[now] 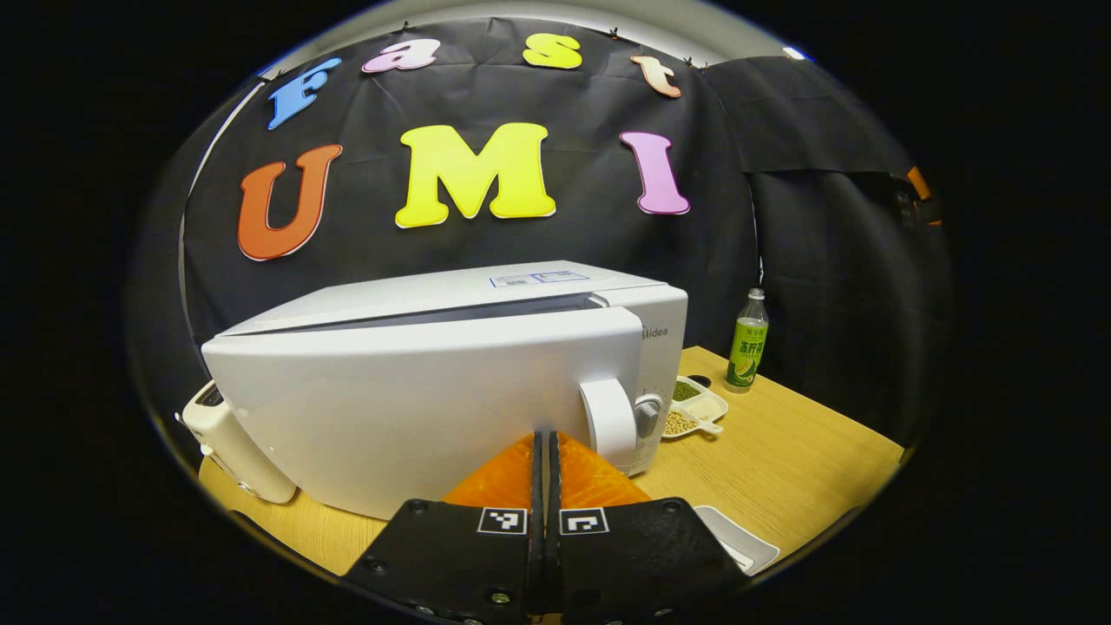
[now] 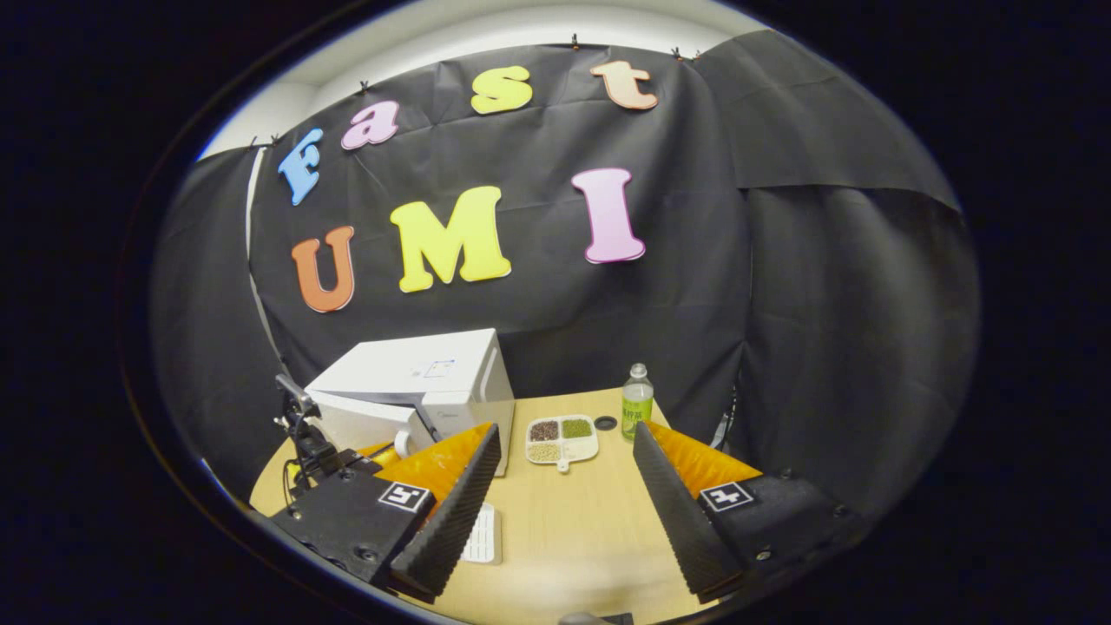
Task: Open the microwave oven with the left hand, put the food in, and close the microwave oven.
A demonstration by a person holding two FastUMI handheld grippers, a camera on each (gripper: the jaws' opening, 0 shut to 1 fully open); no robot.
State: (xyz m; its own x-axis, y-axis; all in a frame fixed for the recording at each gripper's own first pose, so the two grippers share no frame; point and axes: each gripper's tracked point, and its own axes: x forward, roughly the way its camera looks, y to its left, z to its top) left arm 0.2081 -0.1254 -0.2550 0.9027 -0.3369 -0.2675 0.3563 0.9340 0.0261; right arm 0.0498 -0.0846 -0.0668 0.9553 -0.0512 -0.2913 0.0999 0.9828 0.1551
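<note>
Left gripper [image 1: 547,451] fingers pressed together, level against microwave door [image 1: 417,408], perhaps touching, right gripper [image 2: 564,486] spread wide above table [image 2: 564,529].

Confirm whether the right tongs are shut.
No: in the right gripper view the right tongs stand wide apart over the wooden table.

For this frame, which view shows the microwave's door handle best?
The left gripper view: the door handle sits close and large on the microwave oven, just beyond the shut left gripper. The right gripper view shows the handle small and far off.
</note>
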